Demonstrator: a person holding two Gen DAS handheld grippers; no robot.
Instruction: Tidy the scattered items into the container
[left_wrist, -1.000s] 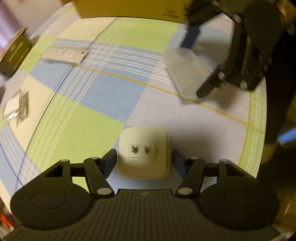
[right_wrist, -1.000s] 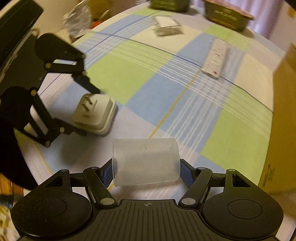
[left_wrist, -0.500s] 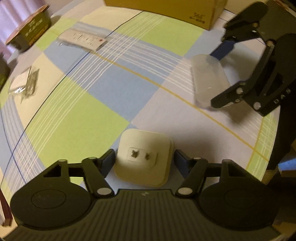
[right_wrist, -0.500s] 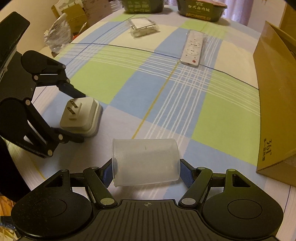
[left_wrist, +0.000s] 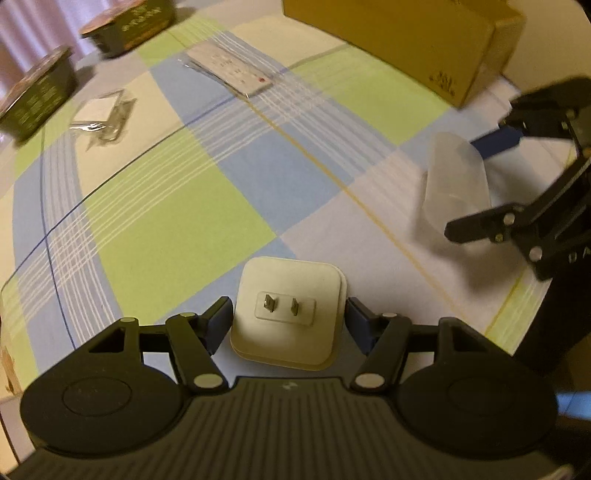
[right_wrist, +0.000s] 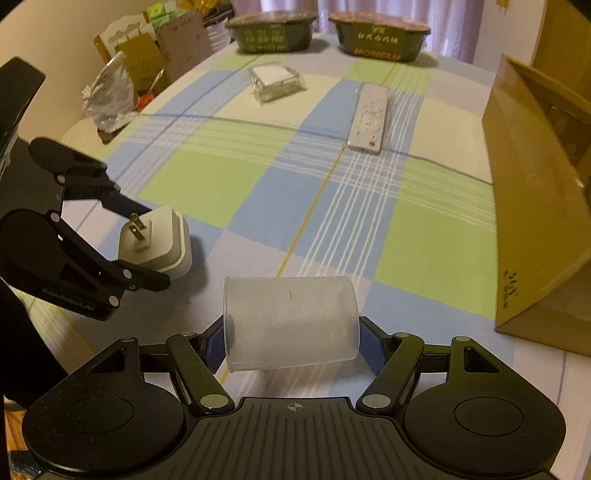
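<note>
A white plug adapter (left_wrist: 288, 314) with two metal prongs facing the camera sits between the fingers of my left gripper (left_wrist: 288, 318), which is shut on it. From the right wrist view the adapter (right_wrist: 162, 240) hangs a little above the checked cloth in the left gripper (right_wrist: 147, 247). My right gripper (right_wrist: 291, 332) is shut on a translucent plastic cup (right_wrist: 291, 321) lying sideways. The cup (left_wrist: 456, 184) and right gripper (left_wrist: 467, 188) show at the right of the left wrist view. A brown cardboard box (right_wrist: 535, 221) stands open at the right.
On the checked tablecloth (right_wrist: 221, 184) lie a white remote (right_wrist: 369, 118) and a clear packet (right_wrist: 275, 81). Two dark green food bowls (right_wrist: 273, 33) (right_wrist: 380, 37) stand at the far edge. Crumpled foil and cartons (right_wrist: 110, 96) sit beyond the left edge.
Both grippers kept their hold. The left wrist view swung so the remote, packet and bowls came into sight. In the right wrist view the adapter rose and the box grew larger.
</note>
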